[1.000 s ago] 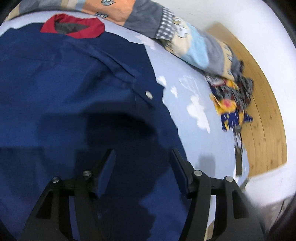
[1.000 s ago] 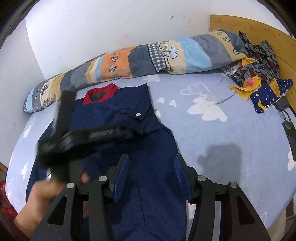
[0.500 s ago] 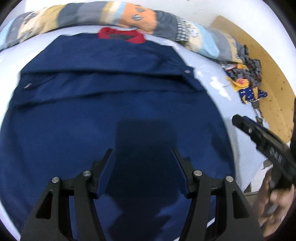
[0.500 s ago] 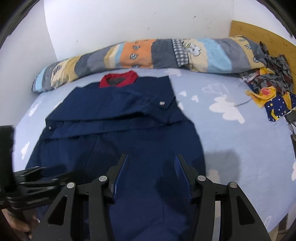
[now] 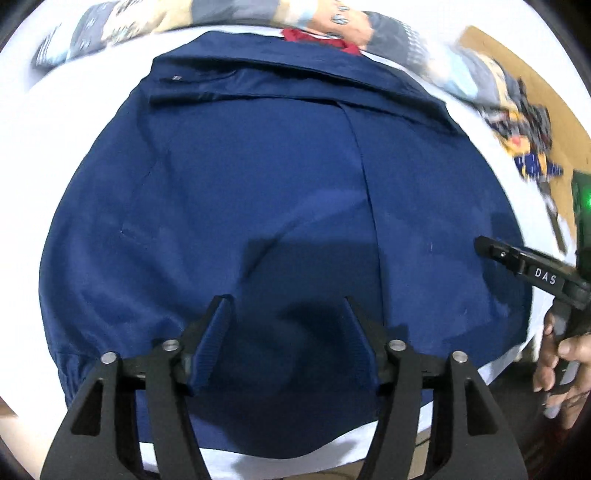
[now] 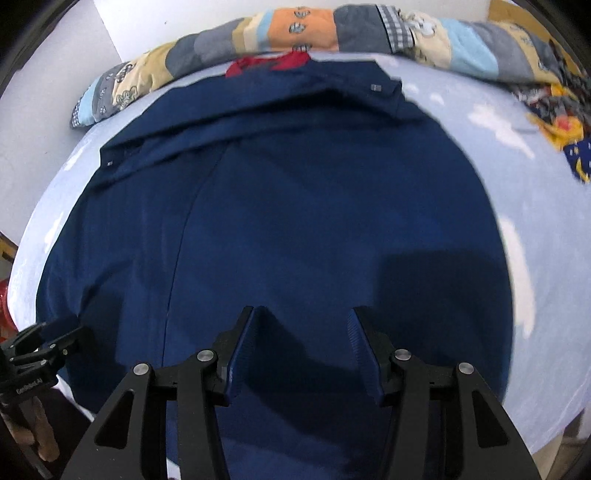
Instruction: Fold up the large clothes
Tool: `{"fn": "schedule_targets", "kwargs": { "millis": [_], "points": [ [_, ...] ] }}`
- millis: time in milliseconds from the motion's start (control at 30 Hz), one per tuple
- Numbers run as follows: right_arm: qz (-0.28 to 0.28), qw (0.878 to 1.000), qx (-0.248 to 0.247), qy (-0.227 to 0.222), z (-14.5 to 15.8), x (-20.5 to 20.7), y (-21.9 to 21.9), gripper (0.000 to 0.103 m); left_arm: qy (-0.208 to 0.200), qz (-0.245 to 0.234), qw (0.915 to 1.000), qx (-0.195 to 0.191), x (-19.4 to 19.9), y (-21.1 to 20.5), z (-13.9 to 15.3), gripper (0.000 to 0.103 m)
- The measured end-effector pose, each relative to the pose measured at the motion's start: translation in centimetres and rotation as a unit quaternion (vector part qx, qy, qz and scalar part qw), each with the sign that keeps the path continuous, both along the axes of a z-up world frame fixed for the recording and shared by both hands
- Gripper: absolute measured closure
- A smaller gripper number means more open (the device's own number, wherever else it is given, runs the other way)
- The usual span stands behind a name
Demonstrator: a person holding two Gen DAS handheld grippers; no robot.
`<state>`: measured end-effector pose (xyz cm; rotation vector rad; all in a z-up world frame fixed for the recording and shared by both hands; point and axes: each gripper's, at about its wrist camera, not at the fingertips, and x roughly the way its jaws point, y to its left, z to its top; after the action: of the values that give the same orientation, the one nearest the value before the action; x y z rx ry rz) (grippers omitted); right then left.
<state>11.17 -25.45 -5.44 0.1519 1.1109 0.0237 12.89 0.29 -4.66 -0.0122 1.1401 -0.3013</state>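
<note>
A large navy jacket [image 5: 258,184] with a red collar [image 5: 317,37] lies flat on the bed, sleeves folded across its upper part; it also shows in the right wrist view [image 6: 295,203]. My left gripper [image 5: 286,306] is open and empty, low over the jacket's near hem. My right gripper [image 6: 304,317] is open and empty over the hem too. The right gripper also shows at the right edge of the left wrist view [image 5: 524,266]. The left gripper shows at the lower left of the right wrist view [image 6: 40,347].
The light blue cloud-print sheet [image 6: 517,166] covers the bed. A patchwork bolster [image 6: 314,29] lies along the far wall. A pile of colourful clothes [image 6: 561,110] sits at the far right by the wooden headboard [image 5: 517,62].
Both grippers have drawn back and down toward the jacket's near hem and moved apart, the left one leftward. Both stay open and empty.
</note>
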Motion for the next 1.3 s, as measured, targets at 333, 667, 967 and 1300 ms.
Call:
{"fn": "schedule_targets", "kwargs": {
  "millis": [333,667,967,1300],
  "points": [
    [-0.008,1.000,0.005,-0.005,-0.5,-4.4,1.2,0.050,-0.066,-0.025,0.9967,0.040,-2.2,-1.3,0.1,0.031],
    [0.010,0.997,-0.067,-0.043,-2.0,-6.1,3.5,0.031,-0.112,-0.071,0.9857,0.104,-3.5,-2.6,-1.4,0.018],
    [-0.002,0.997,-0.051,-0.066,-2.7,-7.0,3.1,0.009,-0.116,-0.058,0.9863,0.102,-3.9,-2.9,-1.7,0.011],
    [0.039,0.998,0.002,-0.054,-0.9,-7.5,2.8,0.013,-0.088,-0.046,0.9946,0.031,-3.5,0.0,1.0,0.011]
  ]
}}
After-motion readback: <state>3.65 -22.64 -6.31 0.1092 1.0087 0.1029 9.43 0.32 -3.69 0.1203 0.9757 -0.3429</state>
